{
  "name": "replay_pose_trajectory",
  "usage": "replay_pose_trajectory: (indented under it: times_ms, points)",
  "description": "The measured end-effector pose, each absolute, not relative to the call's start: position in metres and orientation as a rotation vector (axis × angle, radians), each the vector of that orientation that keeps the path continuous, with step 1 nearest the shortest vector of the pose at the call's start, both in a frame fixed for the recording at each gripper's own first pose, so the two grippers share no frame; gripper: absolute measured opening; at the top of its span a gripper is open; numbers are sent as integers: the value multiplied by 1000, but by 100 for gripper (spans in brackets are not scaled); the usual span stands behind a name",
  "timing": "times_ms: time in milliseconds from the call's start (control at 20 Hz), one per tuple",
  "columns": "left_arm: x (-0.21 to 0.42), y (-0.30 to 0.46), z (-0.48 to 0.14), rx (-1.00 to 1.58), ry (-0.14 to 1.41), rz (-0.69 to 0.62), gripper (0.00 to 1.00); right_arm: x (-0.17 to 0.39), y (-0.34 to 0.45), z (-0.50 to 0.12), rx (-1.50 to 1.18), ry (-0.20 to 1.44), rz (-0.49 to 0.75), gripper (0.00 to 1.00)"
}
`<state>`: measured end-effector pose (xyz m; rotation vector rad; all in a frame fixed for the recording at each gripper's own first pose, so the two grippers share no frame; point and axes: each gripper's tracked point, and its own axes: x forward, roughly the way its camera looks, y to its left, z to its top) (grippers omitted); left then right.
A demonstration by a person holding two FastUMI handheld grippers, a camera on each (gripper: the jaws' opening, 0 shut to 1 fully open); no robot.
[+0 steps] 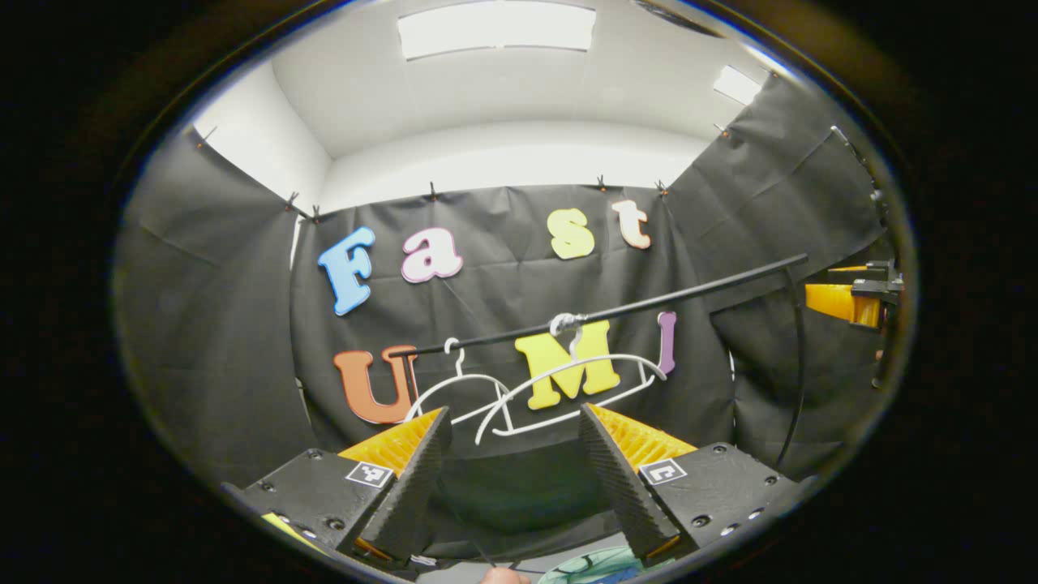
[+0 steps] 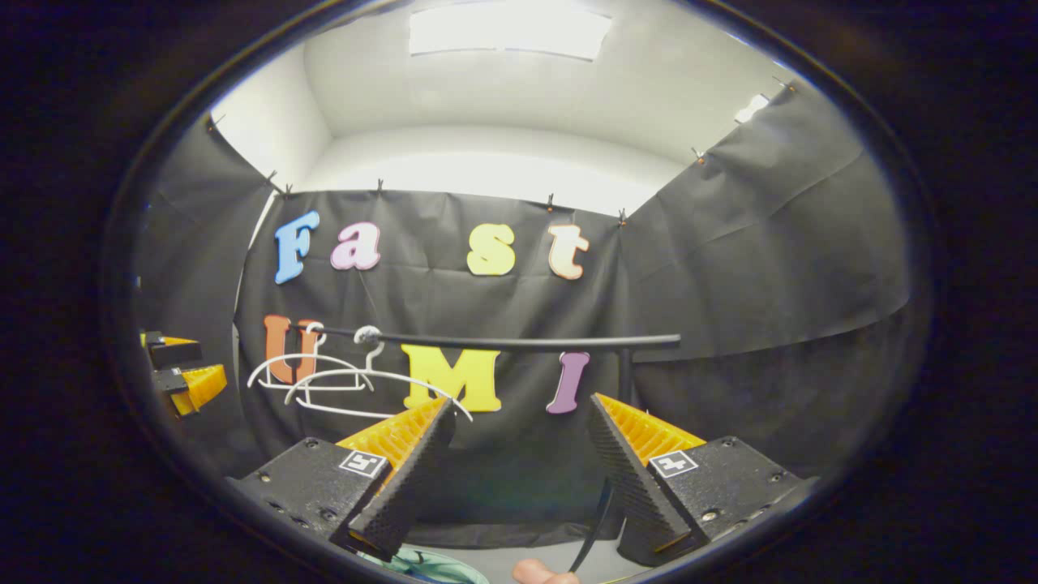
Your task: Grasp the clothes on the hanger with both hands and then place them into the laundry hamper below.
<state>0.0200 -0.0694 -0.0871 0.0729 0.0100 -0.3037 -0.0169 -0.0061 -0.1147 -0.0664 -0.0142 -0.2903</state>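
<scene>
Hangers (image 1: 559,381) hang bare on the rail (image 1: 616,312) — beyond both gaping claws (image 1: 511,422) (image 2: 519,422).

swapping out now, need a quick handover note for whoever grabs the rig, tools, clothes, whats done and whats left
Left tool: open, holding nothing, raised toward the rail.
Right tool: open, holding nothing, also facing the rail.
Rail: two white hangers on it, both bare; no clothes on them.
A patch of teal printed fabric shows at the bottom edge, below the tools; whether it lies in the hamper cannot be told.
Done: hangers appear emptied.
Left: check the clothes are in the hamper.
</scene>
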Motion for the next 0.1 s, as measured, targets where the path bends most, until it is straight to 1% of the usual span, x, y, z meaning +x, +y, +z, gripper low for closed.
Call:
replay_pose_trajectory:
  times_ms: [100]
  points:
    - [-6,-72,-75,57,-4,-274,99,-35,-13,-105,-65,-39,-257,100]
